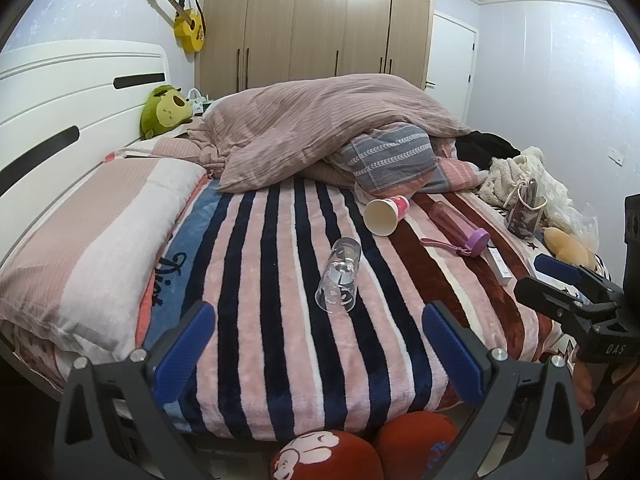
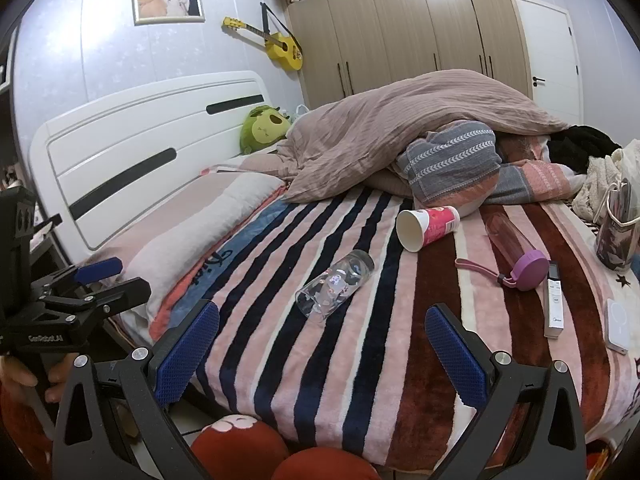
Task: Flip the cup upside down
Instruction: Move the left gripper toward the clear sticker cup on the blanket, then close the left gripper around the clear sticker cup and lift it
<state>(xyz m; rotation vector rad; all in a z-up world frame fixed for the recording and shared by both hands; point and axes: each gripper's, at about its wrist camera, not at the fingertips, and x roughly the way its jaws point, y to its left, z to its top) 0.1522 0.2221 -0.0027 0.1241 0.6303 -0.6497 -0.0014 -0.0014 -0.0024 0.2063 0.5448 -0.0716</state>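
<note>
Left gripper [image 1: 318, 344]: nearest, at the bed's foot edge; jaws wide, holding nothing.
Right gripper [image 2: 322, 344]: level with it, to its right; jaws wide too, nothing between them.
Slippers [image 1: 360, 452]: red pair on the floor below the jaws.
Bed [image 1: 256, 320]: covered by a striped pink and navy blanket.
Clear cup [image 1: 339, 276]: on its side on the blanket, mouth toward the grippers, just ahead of both, untouched.
Purple bottle [image 1: 460, 228]: lying down, right of the clear cup, apart from it.
Paper cup [image 1: 386, 214]: pink and white, on its side, beyond the clear cup.
Duvet [image 1: 320, 128]: heaped behind the paper cup.
Guitar [image 1: 186, 20]: yellow, on the far wall.
</note>
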